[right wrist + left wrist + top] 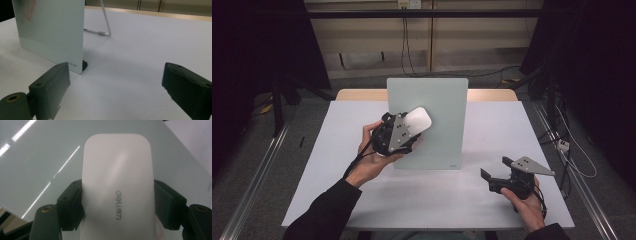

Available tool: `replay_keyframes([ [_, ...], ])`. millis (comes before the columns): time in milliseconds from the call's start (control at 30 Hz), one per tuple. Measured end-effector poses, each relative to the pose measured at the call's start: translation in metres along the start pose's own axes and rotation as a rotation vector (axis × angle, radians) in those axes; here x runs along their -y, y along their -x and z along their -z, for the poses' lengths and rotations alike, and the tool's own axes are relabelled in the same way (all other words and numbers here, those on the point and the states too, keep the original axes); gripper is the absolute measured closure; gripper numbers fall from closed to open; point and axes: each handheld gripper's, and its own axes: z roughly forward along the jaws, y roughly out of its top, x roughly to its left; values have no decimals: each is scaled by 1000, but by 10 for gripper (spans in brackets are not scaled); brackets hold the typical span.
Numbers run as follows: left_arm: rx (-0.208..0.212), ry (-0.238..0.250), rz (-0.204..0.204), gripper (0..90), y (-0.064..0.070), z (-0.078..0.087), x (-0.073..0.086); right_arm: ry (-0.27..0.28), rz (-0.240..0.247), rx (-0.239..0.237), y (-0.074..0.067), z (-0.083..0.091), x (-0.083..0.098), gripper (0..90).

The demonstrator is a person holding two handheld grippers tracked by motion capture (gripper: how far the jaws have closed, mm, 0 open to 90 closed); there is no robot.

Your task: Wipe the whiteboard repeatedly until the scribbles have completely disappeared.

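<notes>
Against the pale glass board (37, 157), a smooth white rounded eraser (117, 190), grey-lettered.

White eraser (117, 192) with grey lettering, pale green-grey board (439, 107), white table (497, 135), black fingers (50, 85)

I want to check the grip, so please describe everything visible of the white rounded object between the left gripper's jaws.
The white rounded-rectangle eraser-like block looks like smooth matte plastic, with grey "deli" lettering printed along its lower part. The left gripper is shut on it, one black pad pressing each long side. It is held in front of the pale green glass board standing on the white table. Whether it touches the board cannot be told.
</notes>
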Motion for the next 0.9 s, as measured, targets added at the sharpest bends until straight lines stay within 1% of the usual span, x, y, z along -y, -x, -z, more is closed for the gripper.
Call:
replay_keyframes([
  [67, -17, 5, -3, 311, -6, 1, -3, -1, -1, 0, 0, 0, 0, 77],
  [167, -40, 17, 12, 312, -12, 3, -5, 0, -1, 1, 0, 0, 0, 77],
  [267, -47, 15, 2, 311, -10, 3, -4, -1, -1, -1, 0, 0, 0, 78],
  [367, -37, 12, -4, 311, -7, 2, -2, -1, -1, 1, 0, 0, 0, 78],
  [467, -27, 4, -17, 311, 0, 1, 3, -1, -1, -1, 0, 0, 0, 78],
  [500, -21, 8, -22, 311, 2, 1, 4, 0, 0, 0, 0, 0, 0, 78],
  [567, -13, 10, -17, 311, 9, 0, 8, 0, -1, -1, 0, 0, 0, 78],
  [633, 5, 2, -35, 311, 15, -2, 11, -1, -1, 0, 0, 0, 0, 78],
  [767, 30, -4, -36, 311, 24, -5, 14, -1, -1, -2, -1, 0, 0, 78],
  [867, 49, -17, -42, 311, 30, -6, 18, 0, -1, -1, 0, 0, 0, 78],
  [900, 54, -21, -52, 311, 33, -7, 19, 0, -1, 0, 0, 0, 0, 78],
])
